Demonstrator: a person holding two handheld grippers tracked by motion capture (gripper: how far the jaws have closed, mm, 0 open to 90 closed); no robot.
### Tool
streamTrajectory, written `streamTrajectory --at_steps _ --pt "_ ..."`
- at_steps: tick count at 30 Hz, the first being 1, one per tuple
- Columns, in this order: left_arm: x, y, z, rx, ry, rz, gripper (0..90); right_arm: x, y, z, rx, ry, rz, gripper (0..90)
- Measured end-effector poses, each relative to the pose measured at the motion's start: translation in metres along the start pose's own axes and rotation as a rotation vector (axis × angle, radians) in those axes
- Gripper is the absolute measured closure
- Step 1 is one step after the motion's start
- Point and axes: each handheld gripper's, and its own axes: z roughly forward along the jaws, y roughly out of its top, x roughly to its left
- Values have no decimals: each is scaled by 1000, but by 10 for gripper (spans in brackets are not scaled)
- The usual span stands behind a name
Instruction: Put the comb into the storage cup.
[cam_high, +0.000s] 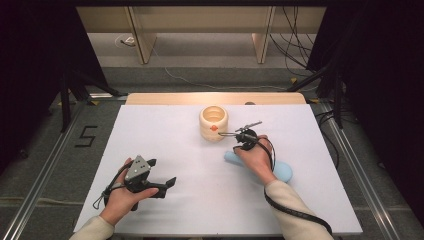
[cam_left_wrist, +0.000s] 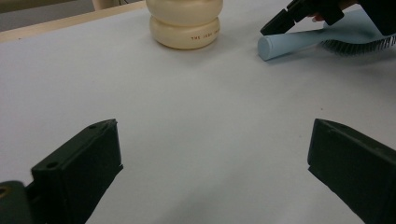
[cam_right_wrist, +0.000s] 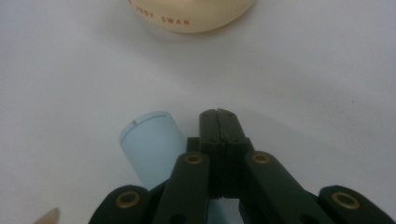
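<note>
A light blue hairbrush (cam_high: 282, 171) lies on the white table (cam_high: 190, 200), right of centre, with its handle (cam_left_wrist: 299, 39) pointing left. My right gripper (cam_high: 238, 146) is held over that handle. In the right gripper view its jaws (cam_right_wrist: 218, 122) are shut with nothing between them, and the handle's round end (cam_right_wrist: 152, 142) lies just to their left. A cream, bulged container (cam_high: 213, 122) stands open-topped just beyond, near the table's back edge. My left gripper (cam_high: 162, 172) rests at the front left, open and empty, with the jaws (cam_left_wrist: 215, 158) set wide over bare table.
The container (cam_left_wrist: 185, 23) bears small orange lettering (cam_right_wrist: 175, 20) near its base. A wooden strip (cam_high: 215, 98) runs along the table's far edge. Cables lie on the floor behind, and metal rails flank the table on both sides.
</note>
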Motion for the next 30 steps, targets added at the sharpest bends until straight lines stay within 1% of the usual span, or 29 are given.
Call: streamTrajectory --at_steps 1,2,6,8,11,13,15,16,17,18,20,21,23,24,25,27,30 --pt "0 0 0 0 0 0 22 0 0 0 0 0 0 900" --pt "0 0 0 0 0 0 22 -1 0 1 16 0 7 900" --pt "0 0 0 0 1 -1 23 0 0 2 31 0 10 900" --pt "0 0 0 0 1 0 23 0 0 3 39 4 0 900" --pt "0 0 0 0 1 1 23 2 0 3 50 8 -1 900" --pt "0 0 0 2 1 1 23 3 0 3 69 17 -11 900" --pt "0 0 0 2 1 2 23 4 -1 3 75 20 -15 900" --pt "0 0 0 2 0 -2 23 6 -2 2 89 31 -19 900" --pt "0 0 0 2 0 -2 23 6 -2 2 89 31 -19 900" --pt "0 0 0 3 0 1 23 8 -3 1 105 40 -32 900" --pt "0 0 0 4 0 2 23 9 -4 0 112 43 -37 900" --pt "0 0 0 4 -1 1 23 12 -6 -2 125 51 -56 900" --pt "0 0 0 4 -1 2 23 13 -7 -3 130 58 -62 900" --pt "0 0 0 4 0 3 23 17 -11 -6 142 66 -79 900" --pt "0 0 0 4 -1 2 23 17 -11 -6 142 66 -79 900" --pt "0 0 0 4 0 2 23 21 -15 -9 153 81 -101 900" --pt "0 0 0 4 1 2 23 26 -20 -13 166 90 -119 900"
